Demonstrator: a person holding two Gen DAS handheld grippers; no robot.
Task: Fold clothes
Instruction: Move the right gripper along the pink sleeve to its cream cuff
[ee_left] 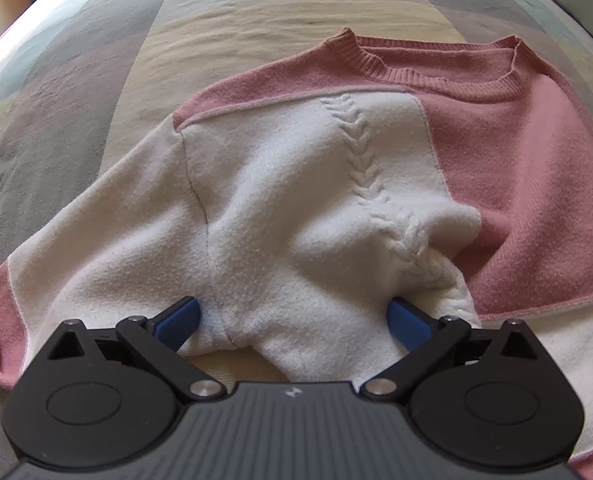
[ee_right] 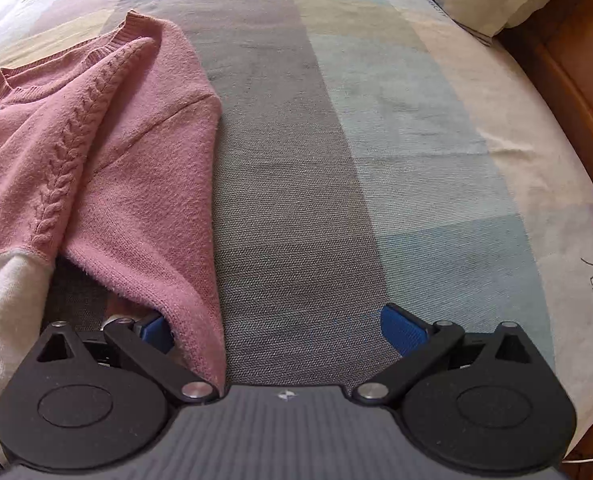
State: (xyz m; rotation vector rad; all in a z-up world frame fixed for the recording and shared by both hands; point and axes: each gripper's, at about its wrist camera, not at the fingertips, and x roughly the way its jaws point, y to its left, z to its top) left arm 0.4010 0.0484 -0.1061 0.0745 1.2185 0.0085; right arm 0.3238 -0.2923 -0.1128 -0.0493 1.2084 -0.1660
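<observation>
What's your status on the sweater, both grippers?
Left gripper open, straddling bunched white sweater fabric. Right gripper open, pink edge over one finger. Bedspread ahead, nothing blocking.

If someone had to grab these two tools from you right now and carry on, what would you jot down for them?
Left hand-held gripper: open, fingers either side of a bunched white part of the pink-and-white sweater; not clamped.
Right hand-held gripper: open, pink sleeve edge draped over one finger, nothing gripped.
Sweater lies on the striped bedspread, collar far from you, one side flipped over the body.
Done: a first side fold, it seems.
Left: probably tidy the sleeves, fold the other side, then bottom to collar.
</observation>
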